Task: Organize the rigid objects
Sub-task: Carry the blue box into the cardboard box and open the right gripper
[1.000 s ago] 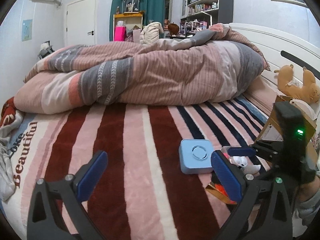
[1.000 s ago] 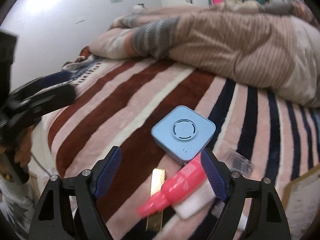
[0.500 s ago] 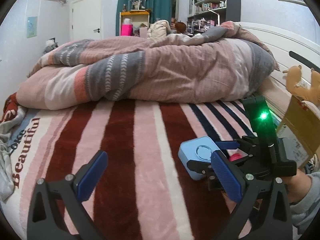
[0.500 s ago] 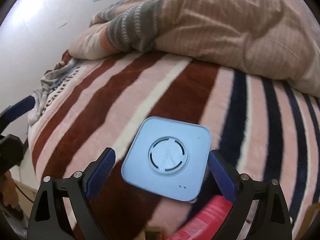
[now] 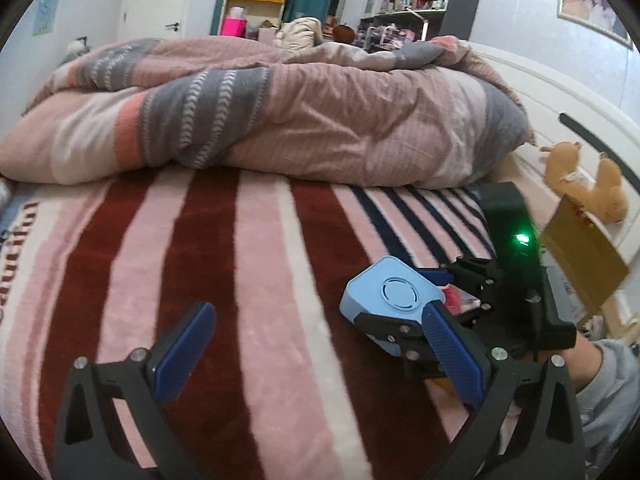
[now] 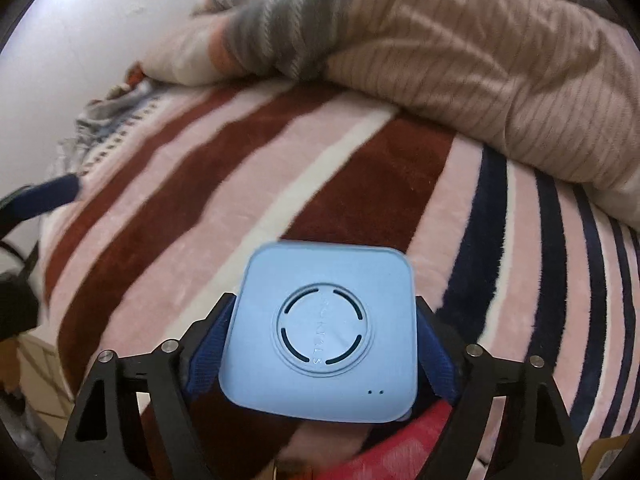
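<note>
Right, my right gripper (image 6: pixel 322 344) was clamped on the blue square device (image 6: pixel 320 332), blue pads pressed against its left and right sides, flat face with the ring marking up toward the camera. In the left wrist view the device (image 5: pixel 390 296) sat tilted in that gripper, raised off the striped blanket (image 5: pixel 248 280) at the near right part of the bed. My left gripper (image 5: pixel 316 348) hung wide open with nothing between its fingers, hovering over the red and pink stripes, well apart from the device.

A red packet (image 6: pixel 400 452) lay just under the device's near edge; motion blur made it hard to say if the two were touching. A cardboard box (image 5: pixel 584 256) stood at the right bed edge near the plush toy (image 5: pixel 580 180), probably the drop spot, though that was my guess. The bunched duvet (image 5: pixel 280 120) filled the far half of the bed.

Risks as I judged them: the device's sides looked smooth and rounded and the pads only caught its lower half, so a quick swing could have let it pivot or slip out. It would land soft on the blanket, but might roll off the edge. Dragging low could also have snagged the red packet and pulled it along.
</note>
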{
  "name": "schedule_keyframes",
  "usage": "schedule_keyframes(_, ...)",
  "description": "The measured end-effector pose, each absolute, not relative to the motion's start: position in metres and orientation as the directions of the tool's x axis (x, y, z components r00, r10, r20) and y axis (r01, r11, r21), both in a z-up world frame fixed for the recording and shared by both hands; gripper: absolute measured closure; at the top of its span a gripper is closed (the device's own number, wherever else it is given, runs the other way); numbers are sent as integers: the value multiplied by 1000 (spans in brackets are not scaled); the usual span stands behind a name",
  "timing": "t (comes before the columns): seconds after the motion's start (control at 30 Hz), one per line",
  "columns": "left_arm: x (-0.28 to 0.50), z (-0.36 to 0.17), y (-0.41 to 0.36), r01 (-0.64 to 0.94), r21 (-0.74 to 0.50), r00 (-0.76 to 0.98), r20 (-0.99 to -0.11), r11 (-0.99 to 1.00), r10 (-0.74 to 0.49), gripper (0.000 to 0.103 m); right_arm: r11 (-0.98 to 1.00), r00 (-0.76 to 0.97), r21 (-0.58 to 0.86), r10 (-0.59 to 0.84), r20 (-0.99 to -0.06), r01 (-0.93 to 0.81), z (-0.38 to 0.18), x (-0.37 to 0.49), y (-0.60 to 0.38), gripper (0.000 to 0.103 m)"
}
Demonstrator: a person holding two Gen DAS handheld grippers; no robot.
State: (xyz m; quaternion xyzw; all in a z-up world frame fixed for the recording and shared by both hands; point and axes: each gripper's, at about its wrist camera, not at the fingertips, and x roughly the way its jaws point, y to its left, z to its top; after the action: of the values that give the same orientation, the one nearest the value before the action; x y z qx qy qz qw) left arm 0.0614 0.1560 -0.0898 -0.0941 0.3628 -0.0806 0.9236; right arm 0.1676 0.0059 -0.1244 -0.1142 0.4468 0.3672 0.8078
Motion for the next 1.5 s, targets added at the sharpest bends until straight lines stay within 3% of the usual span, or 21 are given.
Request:
schedule_keyframes(0.3,51,-54,115,277,-424,661,-568,862,-491,4,612,410,160,678,-611,-774,-56,100,-42,23)
schedule_keyframes(0.5,37,-6,69,391,-481,609,-504,785,-612,33,583,484,92,743,-462,-808,5,50,-82,23)
schedule_keyframes(0.63,30,29,25,459,-447,597,-485,768,-639,60,603,542,48,747,-384,-796,37,29,-125,23)
schedule_keyframes(0.8,38,61,-48,539,-364,573,-502,760,-647,72,677,628,26,696,-348,-736,57,29,-184,24)
schedule_keyframes(1.1,86,59,-176,660,-292,431,-607,692,-667,73,804,718,126,579,-385,-581,59,51,-307,24)
schedule_keyframes(1.37,118,20,-221,660,-272,323,-738,700,-592,71,839,653,176,516,-553,-514,23,88,-349,24)
schedule_keyframes(1.47,118,15,-224,651,-245,331,-760,718,-559,65,846,640,146,491,-591,-513,14,89,-347,23)
schedule_keyframes(1.5,118,15,-223,648,-233,342,-762,725,-550,58,851,640,131,476,-603,-509,12,86,-345,23)
